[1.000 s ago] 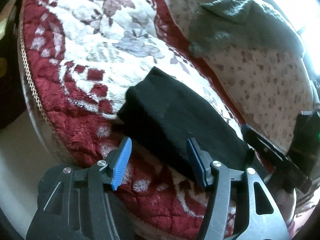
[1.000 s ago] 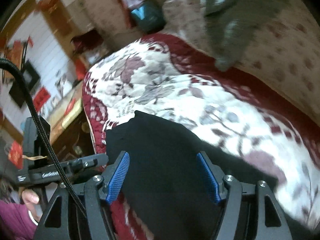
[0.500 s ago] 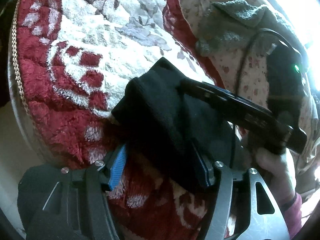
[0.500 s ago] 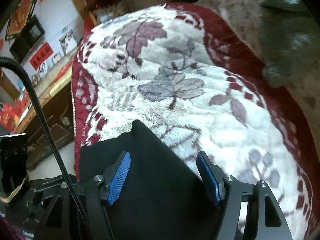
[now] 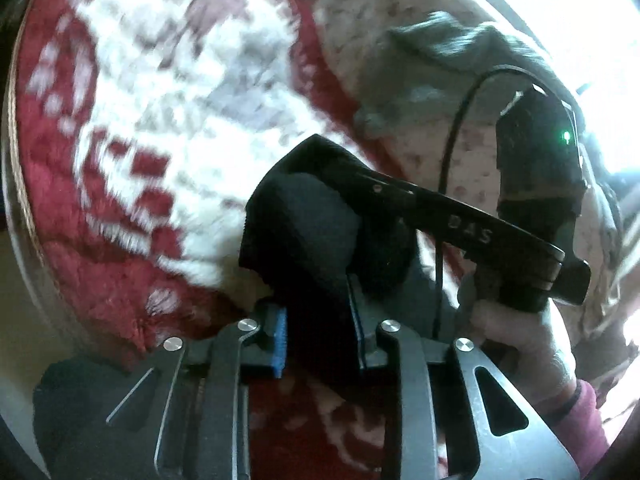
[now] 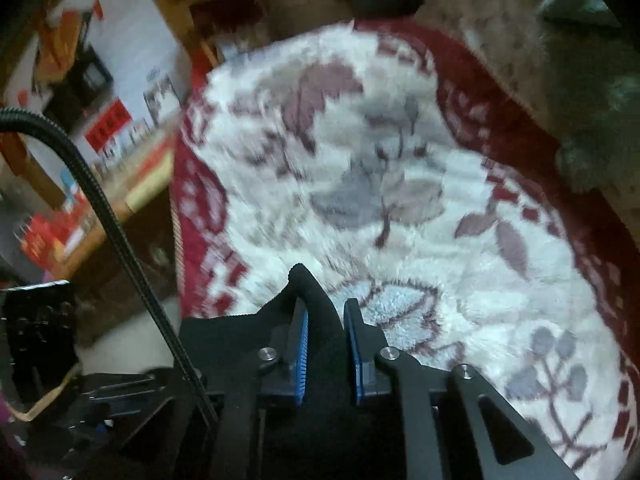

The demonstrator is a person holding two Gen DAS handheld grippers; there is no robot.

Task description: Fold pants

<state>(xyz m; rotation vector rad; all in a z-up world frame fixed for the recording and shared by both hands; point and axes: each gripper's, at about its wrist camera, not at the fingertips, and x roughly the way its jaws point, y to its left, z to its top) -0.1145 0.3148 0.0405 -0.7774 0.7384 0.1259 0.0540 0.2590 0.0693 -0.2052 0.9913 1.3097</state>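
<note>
Over the red-and-white floral blanket (image 6: 400,152), both tongs, left (image 5: 318,328) and right (image 6: 325,344), pinch the black pants (image 5: 304,220).

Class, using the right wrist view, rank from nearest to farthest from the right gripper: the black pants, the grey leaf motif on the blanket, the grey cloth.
1. Black pants, between its fingers.
2. Grey leaf motif, mid-blanket, ahead.
3. Grey cloth, far upper right.

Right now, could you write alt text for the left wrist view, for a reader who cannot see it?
The left gripper is shut on bunched black pants above a red and white floral blanket. At right, a hand holds the right gripper, which reaches into the same pants; a grey cloth lies behind. The picture is blurred.
</note>
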